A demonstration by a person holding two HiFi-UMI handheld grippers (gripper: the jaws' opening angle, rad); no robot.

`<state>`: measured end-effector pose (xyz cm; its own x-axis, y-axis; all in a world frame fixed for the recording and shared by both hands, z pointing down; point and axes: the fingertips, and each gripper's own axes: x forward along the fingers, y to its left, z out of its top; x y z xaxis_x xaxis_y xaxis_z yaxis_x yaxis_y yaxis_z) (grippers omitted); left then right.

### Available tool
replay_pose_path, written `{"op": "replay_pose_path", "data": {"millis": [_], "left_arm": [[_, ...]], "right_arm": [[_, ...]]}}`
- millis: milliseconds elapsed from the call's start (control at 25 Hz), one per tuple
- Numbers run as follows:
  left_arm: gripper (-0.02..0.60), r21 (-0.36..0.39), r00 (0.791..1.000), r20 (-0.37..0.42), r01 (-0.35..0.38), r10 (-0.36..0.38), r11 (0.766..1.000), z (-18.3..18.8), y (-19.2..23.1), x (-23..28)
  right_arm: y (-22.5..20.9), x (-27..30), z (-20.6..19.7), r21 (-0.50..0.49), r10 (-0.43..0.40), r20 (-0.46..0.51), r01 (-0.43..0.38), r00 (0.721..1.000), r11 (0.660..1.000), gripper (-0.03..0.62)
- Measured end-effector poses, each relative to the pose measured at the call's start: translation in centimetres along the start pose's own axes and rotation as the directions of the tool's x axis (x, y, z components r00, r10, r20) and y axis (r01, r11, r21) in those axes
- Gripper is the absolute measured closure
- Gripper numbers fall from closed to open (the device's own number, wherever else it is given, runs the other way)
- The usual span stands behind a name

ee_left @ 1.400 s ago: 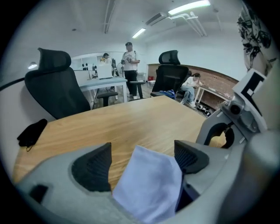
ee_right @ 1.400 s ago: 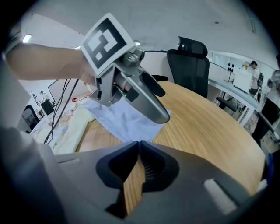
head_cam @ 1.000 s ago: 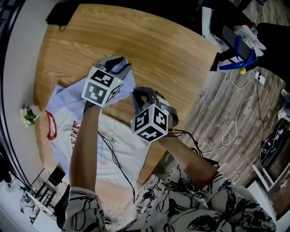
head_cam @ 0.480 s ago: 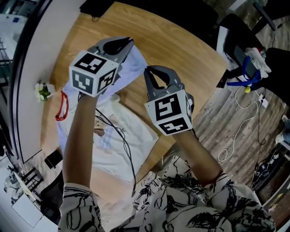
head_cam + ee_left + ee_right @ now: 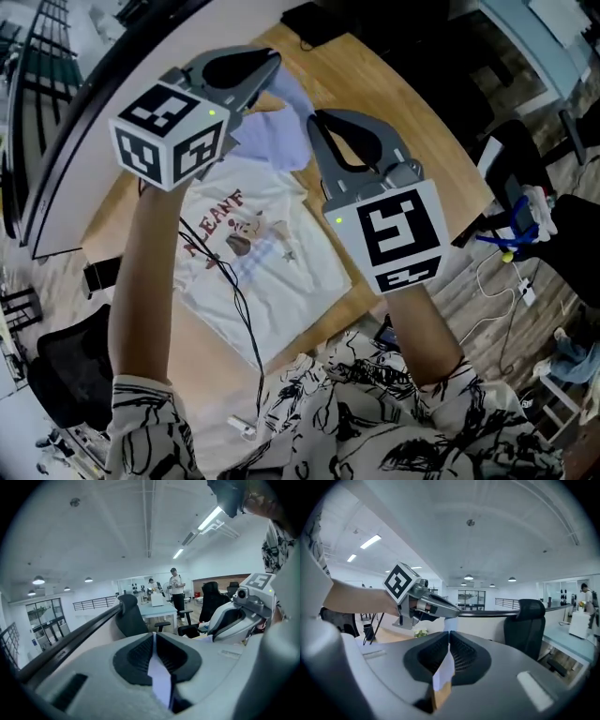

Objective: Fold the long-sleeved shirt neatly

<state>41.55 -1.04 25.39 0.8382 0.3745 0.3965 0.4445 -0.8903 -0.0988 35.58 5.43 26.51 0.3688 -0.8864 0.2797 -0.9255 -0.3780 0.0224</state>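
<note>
Across the middle of the head view, one shirt [image 5: 258, 244] spreads over the wooden bench [image 5: 412, 131], print facing up, with its pale top edge bunched at two tongs. Left tongs [image 5: 270, 62], upper left, and right tongs [image 5: 315, 118], centre, each clench a strip of its cloth. Sleeves cannot be made out; an arm [image 5: 150, 272] covers its left edge.

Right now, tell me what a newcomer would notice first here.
The left gripper and right gripper, with their black-and-white marker cubes, fill the head view's middle. Both are shut on the pale edge of the long-sleeved shirt, holding it up while its printed front spreads over the wooden table below.
</note>
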Motion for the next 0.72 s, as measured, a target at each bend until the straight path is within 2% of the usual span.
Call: {"op": "replay_pose_path", "data": {"millis": [200,360,560,720], "left_arm": [[0.557,0.010,0.996,0.022,-0.088,0.087,0.996,-1.4,2.8,-10.0],[0.557,0.008,0.985,0.020,-0.170,0.170,0.985,-4.3,4.5,-17.6],[0.555,-0.037,0.969,-0.024,-0.248,0.248,0.968,-10.3,6.2,-25.4],[0.554,-0.113,0.956,-0.063,-0.293,0.287,0.949,-16.9,6.7,-29.4]], "right_arm": [[8.7,2.1,3.7,-0.072,0.090,0.029,-0.087,0.996,0.994,0.572],[16.0,4.0,5.2,-0.095,0.171,0.036,-0.167,0.985,0.981,0.572],[24.5,6.9,4.2,-0.109,0.276,0.009,-0.273,0.961,0.956,0.572],[30.0,9.3,1.1,-0.135,0.326,-0.071,-0.333,0.943,0.933,0.572]]}}
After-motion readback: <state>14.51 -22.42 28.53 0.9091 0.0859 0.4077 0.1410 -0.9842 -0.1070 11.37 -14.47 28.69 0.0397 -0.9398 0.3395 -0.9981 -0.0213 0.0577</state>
